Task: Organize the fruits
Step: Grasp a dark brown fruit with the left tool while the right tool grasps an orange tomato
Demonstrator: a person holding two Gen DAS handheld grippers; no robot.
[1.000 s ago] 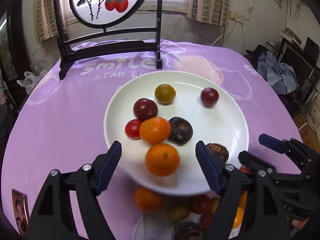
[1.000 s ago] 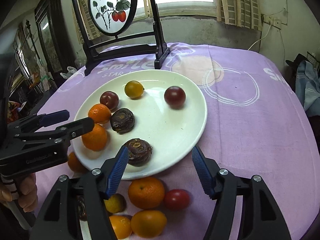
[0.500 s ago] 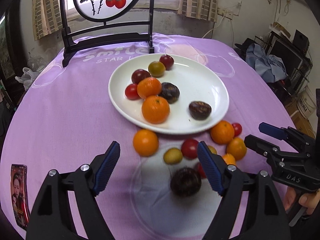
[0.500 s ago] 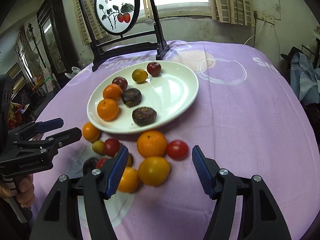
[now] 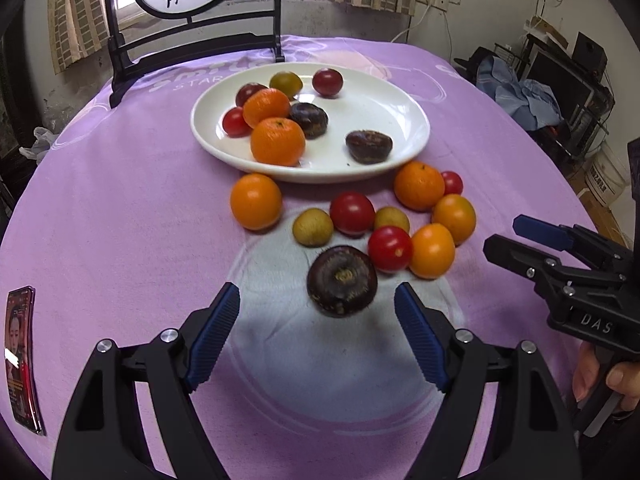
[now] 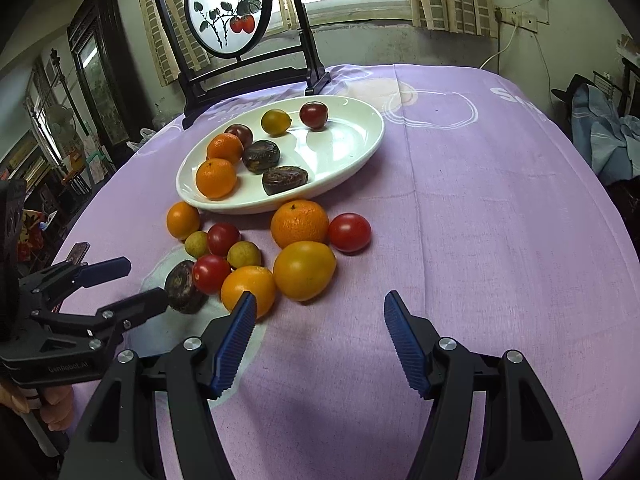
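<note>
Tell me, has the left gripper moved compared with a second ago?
Yes. The left gripper has backed away from the white plate; it now frames a dark fruit on the cloth.

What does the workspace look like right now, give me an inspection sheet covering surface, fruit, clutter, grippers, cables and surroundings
Surface: round table under a purple cloth with white print.
Job's things: white plate holds eight fruits, among them two oranges, two dark water chestnuts and small tomatoes. Ten more lie loose on the cloth in front of it, including the dark chestnut nearest the left gripper.
Clutter: a phone at the table's left edge; a painted round screen on a black stand behind the plate.
Grippers: left gripper open, nothing held; right gripper open, nothing held.
Cables: a white cord hangs down the back wall.
Surroundings: window with curtains, cabinets, crumpled clothing at right.
</note>
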